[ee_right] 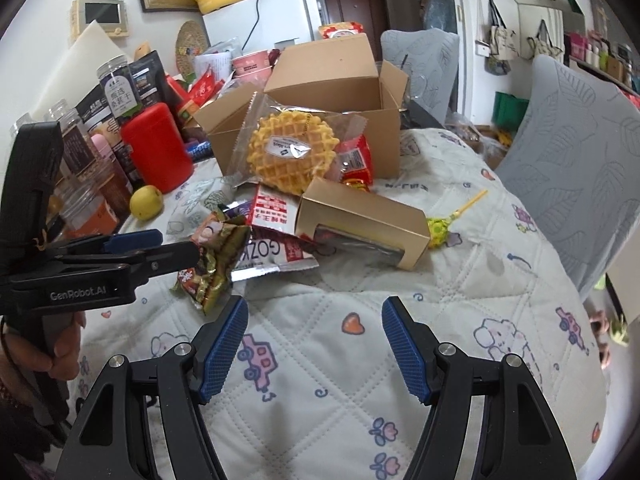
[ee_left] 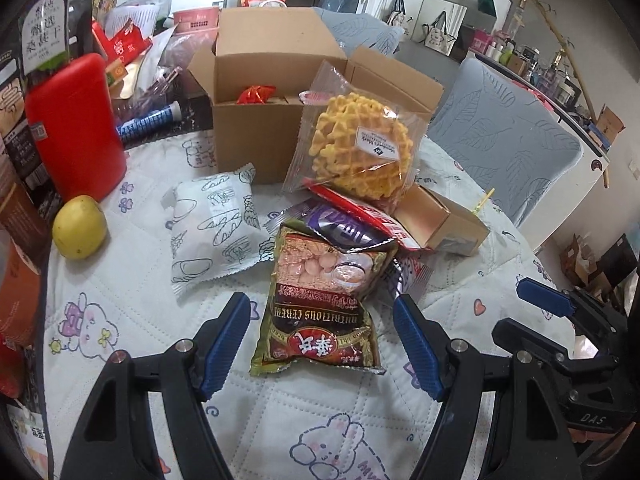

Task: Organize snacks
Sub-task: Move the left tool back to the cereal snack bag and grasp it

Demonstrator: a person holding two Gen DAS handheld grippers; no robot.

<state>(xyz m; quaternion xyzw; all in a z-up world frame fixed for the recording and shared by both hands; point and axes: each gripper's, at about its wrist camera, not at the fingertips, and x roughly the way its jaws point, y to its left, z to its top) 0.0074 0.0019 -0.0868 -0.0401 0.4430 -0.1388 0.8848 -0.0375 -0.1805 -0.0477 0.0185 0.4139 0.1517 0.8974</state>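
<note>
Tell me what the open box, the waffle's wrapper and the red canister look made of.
Box: plain brown cardboard, matte, with creased flaps and raw edges. Waffle wrapper: thin clear plastic film, glossy, since the waffle shows through and it crinkles with highlights. Red canister: probably moulded plastic, smooth and semi-matte with rounded edges; coated metal can't be ruled out.

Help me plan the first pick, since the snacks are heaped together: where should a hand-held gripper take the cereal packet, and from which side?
Grip the cereal packet across its width near the crimped bottom end, coming from the near side with the left hand-held gripper. That end lies flat and free on the quilted cloth, already between the open jaws; its far end is probably tucked under the purple wrapper.
</note>
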